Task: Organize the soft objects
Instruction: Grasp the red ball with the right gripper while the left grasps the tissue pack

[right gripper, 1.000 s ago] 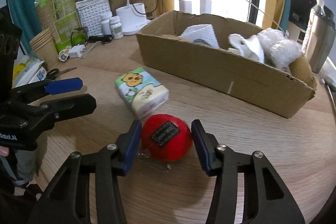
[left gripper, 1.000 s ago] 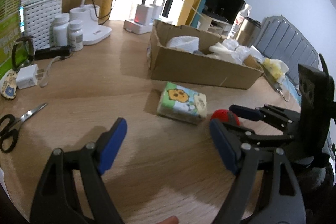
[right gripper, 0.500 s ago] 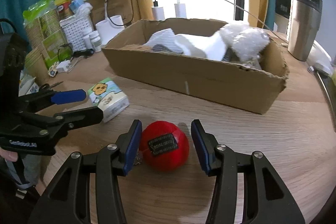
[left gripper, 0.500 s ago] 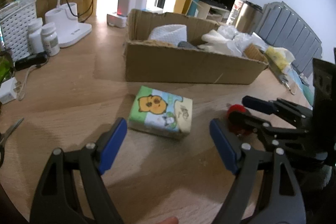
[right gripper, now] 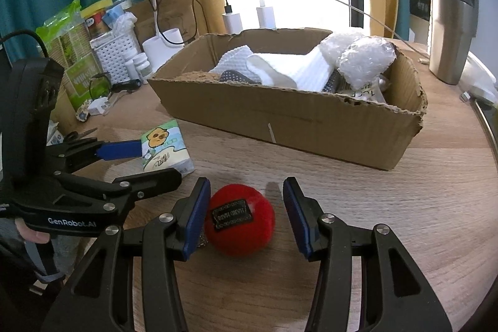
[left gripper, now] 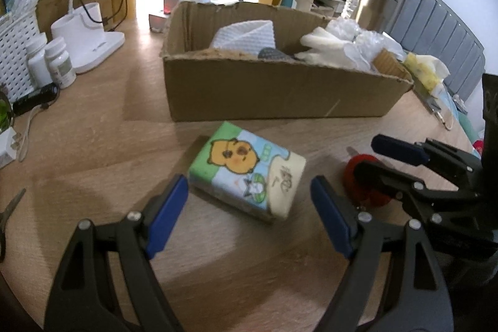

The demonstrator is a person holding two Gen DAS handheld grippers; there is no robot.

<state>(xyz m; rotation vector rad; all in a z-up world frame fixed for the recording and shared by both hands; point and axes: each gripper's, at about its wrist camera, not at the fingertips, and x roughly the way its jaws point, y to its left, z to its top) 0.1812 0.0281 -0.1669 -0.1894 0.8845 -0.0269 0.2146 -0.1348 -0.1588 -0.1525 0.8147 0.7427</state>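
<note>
Now closer: left tool [left gripper: 249, 213], tissue pack [left gripper: 246, 173].

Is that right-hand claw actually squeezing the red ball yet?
Not squeezing. In the right wrist view the right gripper straddles the red ball: its left pad looks against it, but wood shows before the other pad.

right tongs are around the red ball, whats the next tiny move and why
Probably close the right tongs on the red ball. It sits on the table between the open blue pads: the left pad looks to be touching it and the right pad stands off, so squeezing should grip it for the cardboard box.
</note>
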